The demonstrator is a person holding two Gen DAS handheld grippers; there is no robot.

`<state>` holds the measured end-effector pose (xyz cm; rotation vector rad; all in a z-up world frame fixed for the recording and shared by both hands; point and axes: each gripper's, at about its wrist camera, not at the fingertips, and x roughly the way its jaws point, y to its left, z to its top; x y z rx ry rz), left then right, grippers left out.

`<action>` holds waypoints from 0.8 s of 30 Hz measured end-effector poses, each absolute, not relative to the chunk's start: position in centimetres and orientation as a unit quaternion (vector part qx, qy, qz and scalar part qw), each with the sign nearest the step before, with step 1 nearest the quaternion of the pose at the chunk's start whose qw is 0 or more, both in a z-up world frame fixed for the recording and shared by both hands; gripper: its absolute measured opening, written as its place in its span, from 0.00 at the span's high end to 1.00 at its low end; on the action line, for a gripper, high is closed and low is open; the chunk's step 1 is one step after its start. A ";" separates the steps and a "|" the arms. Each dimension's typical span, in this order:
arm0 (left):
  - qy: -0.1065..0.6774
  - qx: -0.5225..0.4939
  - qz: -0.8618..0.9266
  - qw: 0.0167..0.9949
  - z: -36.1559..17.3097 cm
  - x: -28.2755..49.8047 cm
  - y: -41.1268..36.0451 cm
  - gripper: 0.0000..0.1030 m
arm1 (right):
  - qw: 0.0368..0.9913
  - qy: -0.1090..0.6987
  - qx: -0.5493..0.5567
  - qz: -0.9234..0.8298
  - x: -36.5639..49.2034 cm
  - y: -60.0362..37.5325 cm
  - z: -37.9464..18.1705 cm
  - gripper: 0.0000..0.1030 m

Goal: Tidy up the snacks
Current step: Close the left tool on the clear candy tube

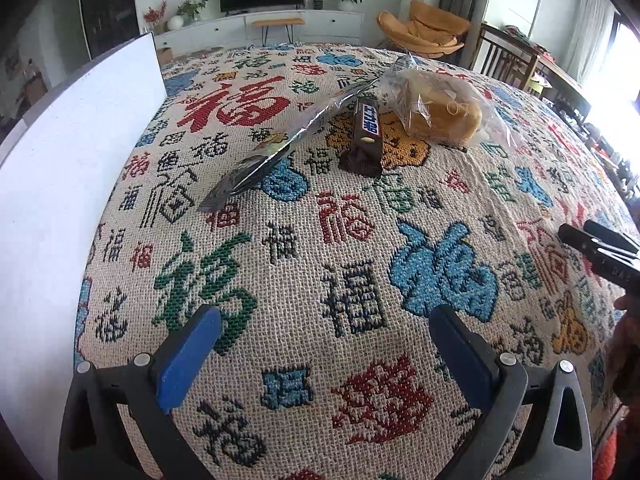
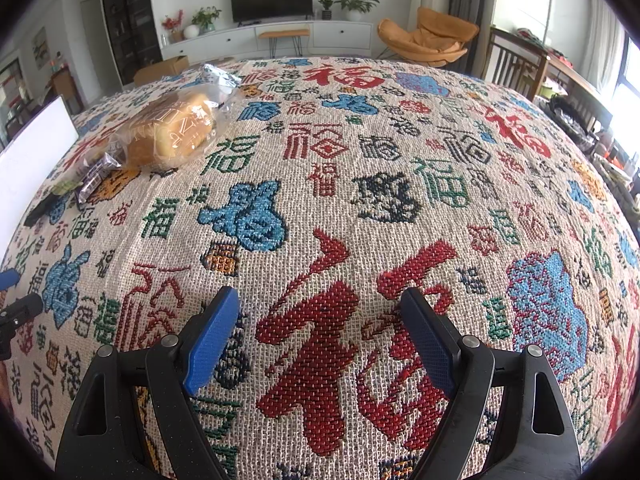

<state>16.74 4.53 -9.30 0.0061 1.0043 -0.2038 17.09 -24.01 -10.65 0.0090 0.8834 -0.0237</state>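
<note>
While both tools are hovering wide open and empty, 3 snacks are waiting.
Left tool [image 1: 320, 344] is risking crushing the bagged bread [image 1: 436, 112] beside the chocolate bar [image 1: 366, 128].

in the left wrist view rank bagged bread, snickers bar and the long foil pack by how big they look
1. Bagged bread, bulkiest.
2. Foil pack, longest but thin; its rank against the bread is unsure.
3. Snickers bar, smallest.

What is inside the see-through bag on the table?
Inside the clear bag sits a golden-brown bread loaf. Printed lettering and crinkles hide some of it, and its underside against the patterned cloth cannot be seen.
</note>
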 end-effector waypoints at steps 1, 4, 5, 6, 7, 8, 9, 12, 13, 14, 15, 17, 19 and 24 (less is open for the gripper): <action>0.481 -0.006 -0.097 0.871 -8.7 17.3 5.2 0.00 | 0.904 0.427 0.004 -0.011 17.1 -24.0 -10.6 0.17; 0.462 -0.022 -0.060 0.885 -6.4 19.6 7.3 0.00 | 0.904 0.427 0.004 -0.011 17.1 -24.0 -10.7 0.17; 0.464 -0.019 -0.049 0.884 -6.0 20.6 7.6 0.00 | 0.904 0.427 0.004 -0.012 17.1 -24.0 -10.7 0.17; 0.469 -0.011 -0.042 0.882 -5.9 21.6 7.7 0.01 | 0.904 0.427 0.004 -0.011 17.1 -24.0 -10.7 0.17; 0.472 0.002 -0.041 0.881 -5.9 22.6 7.7 0.01 | 0.904 0.427 0.005 -0.011 17.1 -24.0 -10.7 0.17; 0.471 0.026 -0.041 0.881 -6.0 23.6 7.2 0.01 | 0.904 0.427 0.005 -0.011 17.1 -24.0 -10.7 0.17; 0.469 0.047 -0.042 0.881 -6.2 24.3 6.6 0.03 | 0.904 0.427 0.005 -0.011 17.1 -24.0 -10.7 0.17; 0.486 0.105 -0.050 0.866 -7.7 26.4 4.6 0.23 | 0.904 0.428 0.005 -0.011 17.1 -24.0 -10.7 0.17; 0.499 0.114 -0.052 0.857 -8.4 27.0 4.1 0.42 | 0.904 0.428 0.005 -0.011 17.1 -24.0 -10.7 0.17; 0.506 0.112 -0.059 0.853 -8.6 27.3 4.0 0.46 | 0.904 0.428 0.005 -0.011 17.1 -24.0 -10.7 0.17; 0.498 0.095 -0.067 0.859 -8.3 27.4 4.1 0.63 | 0.904 0.428 0.005 -0.011 17.1 -24.0 -10.7 0.17; 0.506 0.071 -0.069 0.857 -8.0 27.3 4.7 0.76 | 0.904 0.428 0.005 -0.011 17.1 -24.0 -10.7 0.17; 0.504 0.050 -0.089 0.858 -7.6 26.1 5.2 0.89 | 0.904 0.428 0.005 -0.011 17.1 -24.0 -10.7 0.17; 0.534 -0.024 -0.139 0.834 -7.2 20.6 7.0 0.91 | 0.904 0.428 0.005 -0.011 17.1 -24.0 -10.7 0.17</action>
